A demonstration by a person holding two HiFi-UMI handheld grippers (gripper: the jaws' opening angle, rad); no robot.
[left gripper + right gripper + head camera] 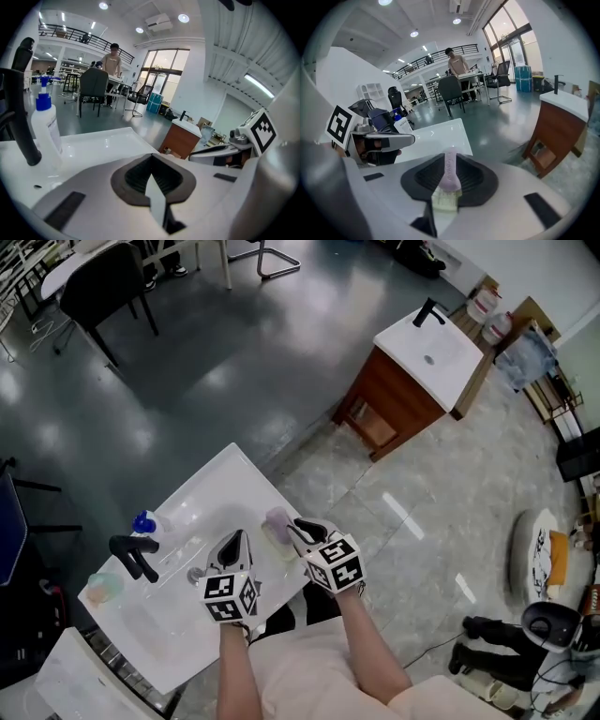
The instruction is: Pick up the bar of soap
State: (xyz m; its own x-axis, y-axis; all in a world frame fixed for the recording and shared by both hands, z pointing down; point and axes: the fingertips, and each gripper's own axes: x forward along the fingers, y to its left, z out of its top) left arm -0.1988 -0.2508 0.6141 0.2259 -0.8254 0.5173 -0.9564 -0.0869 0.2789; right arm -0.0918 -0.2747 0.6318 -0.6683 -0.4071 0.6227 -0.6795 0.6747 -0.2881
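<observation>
The lilac bar of soap (277,521) stands on edge on the right rim of the white sink (220,486). My right gripper (294,527) is right at it. In the right gripper view the soap (450,168) shows edge-on in the narrow gap of the right gripper (449,180), above a pale block; the pads do not visibly press on it. My left gripper (234,538) hangs over the basin beside the right one, its jaws together and empty. Nothing is between the black pads of the left gripper (151,177).
A black faucet (134,557) and a blue-capped pump bottle (145,523) stand at the sink's left end. A wooden vanity with a white basin (412,371) stands beyond on the tiled floor. A black chair (98,282) is far off; a person (112,58) stands at a desk.
</observation>
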